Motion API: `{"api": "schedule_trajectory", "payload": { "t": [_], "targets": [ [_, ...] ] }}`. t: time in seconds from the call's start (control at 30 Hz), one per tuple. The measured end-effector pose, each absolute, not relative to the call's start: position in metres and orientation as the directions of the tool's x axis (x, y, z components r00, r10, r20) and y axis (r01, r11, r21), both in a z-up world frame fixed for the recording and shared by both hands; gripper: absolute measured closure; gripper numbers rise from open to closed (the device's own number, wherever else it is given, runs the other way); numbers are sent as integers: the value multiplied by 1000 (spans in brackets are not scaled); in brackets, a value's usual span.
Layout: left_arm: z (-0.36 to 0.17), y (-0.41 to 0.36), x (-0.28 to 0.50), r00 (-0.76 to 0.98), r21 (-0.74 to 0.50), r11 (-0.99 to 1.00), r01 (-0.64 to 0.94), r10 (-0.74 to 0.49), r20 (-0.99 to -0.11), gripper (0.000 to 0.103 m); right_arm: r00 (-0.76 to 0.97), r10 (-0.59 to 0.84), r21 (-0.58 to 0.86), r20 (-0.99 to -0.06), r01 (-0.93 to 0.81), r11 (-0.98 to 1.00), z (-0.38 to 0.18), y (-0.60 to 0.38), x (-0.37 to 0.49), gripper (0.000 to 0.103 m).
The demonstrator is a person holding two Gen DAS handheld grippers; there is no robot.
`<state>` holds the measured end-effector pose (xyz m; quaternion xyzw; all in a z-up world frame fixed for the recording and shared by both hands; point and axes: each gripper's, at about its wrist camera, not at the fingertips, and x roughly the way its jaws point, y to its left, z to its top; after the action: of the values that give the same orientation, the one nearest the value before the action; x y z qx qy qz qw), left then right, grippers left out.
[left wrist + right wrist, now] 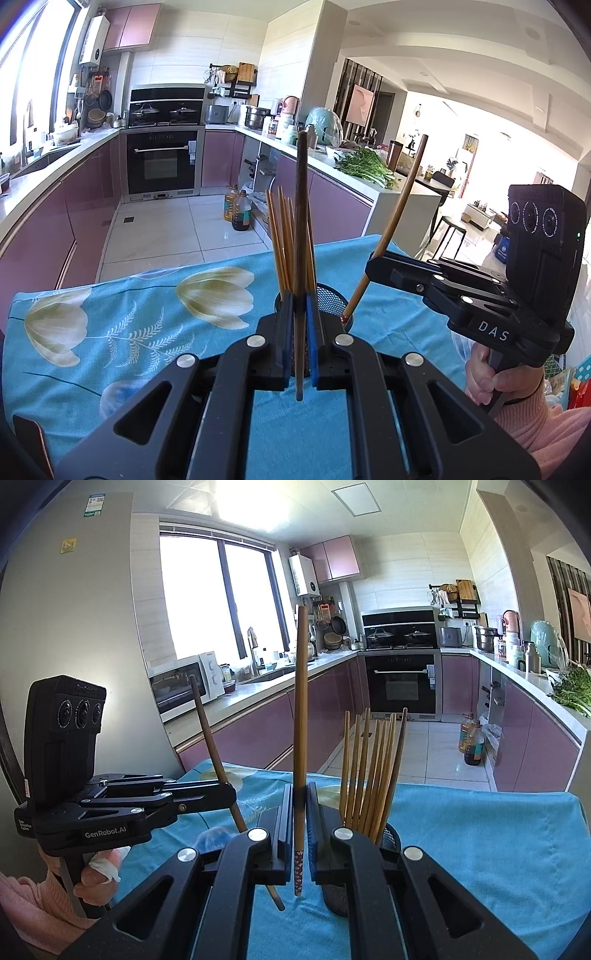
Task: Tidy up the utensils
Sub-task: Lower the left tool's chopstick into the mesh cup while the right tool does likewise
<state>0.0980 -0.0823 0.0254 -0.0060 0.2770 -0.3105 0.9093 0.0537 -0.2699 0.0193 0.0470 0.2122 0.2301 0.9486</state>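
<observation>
A bright kitchen with mauve cabinets and an oven lay behind a counter (pixel 110 317) draped in a teal cloth printed with pale flowers. The left hand-held gripper (pixel 300 332) was pressed together on a dark chopstick (pixel 302 221), held upright with its lower tip hanging free beneath the jaws, just in front of the black mesh holder (pixel 328 299). The right hand-held gripper (pixel 300 823) likewise pinched a chopstick with a patterned tip (pixel 300 738), upright in its own view and leaning in the left camera's, its tip just beside the holder — whether over the rim or outside it could not be told. Beyond the jaws, a bundle of lighter chopsticks (pixel 369 775) already stood fanned in the holder. Judging by that, most of the sorting appeared done — the two held sticks were seemingly still to go in. No other loose utensils showed on the cloth in either view.
</observation>
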Motion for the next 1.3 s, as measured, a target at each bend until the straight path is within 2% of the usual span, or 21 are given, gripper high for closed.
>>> {"api": "schedule_trajectory", "payload": {
  "t": [1.3],
  "targets": [
    [57,-89,99,686,-171,787,593,-605,-404,96,835,436,170,-336,-401,900,40,-285,60,97]
  ]
}}
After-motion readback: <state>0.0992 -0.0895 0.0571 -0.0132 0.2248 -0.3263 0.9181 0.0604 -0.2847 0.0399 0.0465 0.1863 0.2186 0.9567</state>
